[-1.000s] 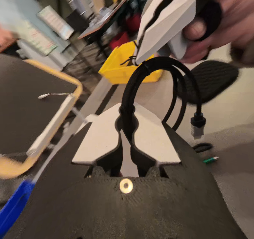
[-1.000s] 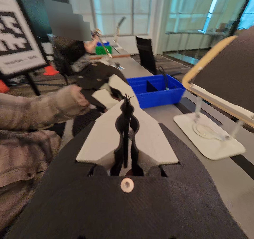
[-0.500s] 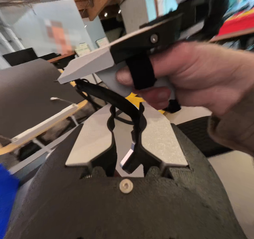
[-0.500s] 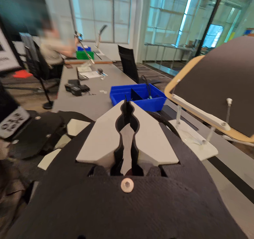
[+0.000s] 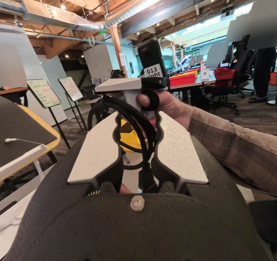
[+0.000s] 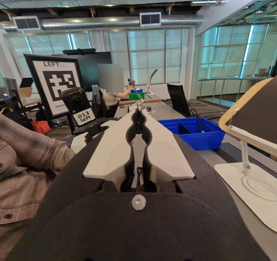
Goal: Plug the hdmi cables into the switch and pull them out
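Note:
A coiled black hdmi cable (image 5: 143,126) hangs in loops from my right gripper (image 5: 97,89), which is raised in front of the left one. In the right wrist view the right gripper (image 6: 138,111) is shut at its tips on the cable's thin black tie or strand. My left gripper (image 5: 137,115) is open. The cable loops pass through the gap between its jaws, and the cable's connector (image 5: 144,177) hangs near the base of the right finger. My left gripper also shows in the right wrist view (image 6: 88,136). No switch is in view.
A blue bin (image 6: 194,133) with a cable in it sits on the grey table (image 6: 164,112). A yellow bin (image 5: 131,139) lies beyond the left gripper. A black board with a wooden rim (image 6: 254,111) stands on a white base (image 6: 239,186) at the right. People, chairs and whiteboards are farther off.
My left gripper has opened and let go of the cable. Both grippers have tilted up from the table. The cable now hangs from my right gripper alone.

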Demonstrator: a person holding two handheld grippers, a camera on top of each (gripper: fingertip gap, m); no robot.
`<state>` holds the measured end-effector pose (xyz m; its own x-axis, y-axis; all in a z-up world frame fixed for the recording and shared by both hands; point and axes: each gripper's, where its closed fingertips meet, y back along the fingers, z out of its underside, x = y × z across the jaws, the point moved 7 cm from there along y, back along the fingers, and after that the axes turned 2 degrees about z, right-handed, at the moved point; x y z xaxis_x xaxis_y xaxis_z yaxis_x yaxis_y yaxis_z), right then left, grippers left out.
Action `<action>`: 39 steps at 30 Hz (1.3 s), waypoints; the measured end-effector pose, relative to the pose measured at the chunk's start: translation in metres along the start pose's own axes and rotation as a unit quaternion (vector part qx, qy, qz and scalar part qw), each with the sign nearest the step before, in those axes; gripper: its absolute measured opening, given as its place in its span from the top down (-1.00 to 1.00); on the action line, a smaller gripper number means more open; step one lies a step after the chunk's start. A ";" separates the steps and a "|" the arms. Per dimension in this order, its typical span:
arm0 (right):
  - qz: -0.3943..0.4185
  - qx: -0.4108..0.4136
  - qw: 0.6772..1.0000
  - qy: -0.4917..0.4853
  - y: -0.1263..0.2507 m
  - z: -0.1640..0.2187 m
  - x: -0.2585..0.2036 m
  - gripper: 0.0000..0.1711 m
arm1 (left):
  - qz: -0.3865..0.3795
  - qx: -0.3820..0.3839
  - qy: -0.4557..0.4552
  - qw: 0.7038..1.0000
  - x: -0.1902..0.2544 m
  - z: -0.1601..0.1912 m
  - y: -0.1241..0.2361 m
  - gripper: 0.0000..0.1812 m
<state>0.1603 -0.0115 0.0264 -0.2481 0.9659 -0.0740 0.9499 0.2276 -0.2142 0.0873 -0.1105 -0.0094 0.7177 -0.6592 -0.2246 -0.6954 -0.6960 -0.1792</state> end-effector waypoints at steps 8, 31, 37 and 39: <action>-0.041 0.023 0.999 -0.002 -0.003 -0.005 -0.011 1.00 | 0.037 0.094 0.067 0.993 -0.056 -0.032 0.047 0.64; 0.009 -0.065 0.998 0.012 -0.010 0.000 -0.010 1.00 | -0.039 -0.215 -0.165 0.962 -0.092 0.006 0.011 0.92; 0.143 -0.106 0.982 0.057 0.001 -0.006 0.005 1.00 | -0.159 -0.236 -0.197 0.938 -0.050 -0.006 0.017 0.92; 0.160 -0.103 0.980 0.063 0.003 -0.009 0.005 1.00 | -0.179 -0.228 -0.213 0.933 -0.032 -0.005 0.012 0.90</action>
<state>0.1636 -0.0047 0.0337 0.0821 0.9964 0.0192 0.9966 -0.0822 0.0032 0.0562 -0.0999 0.0006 0.7533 -0.2560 -0.6058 -0.2559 -0.9626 0.0887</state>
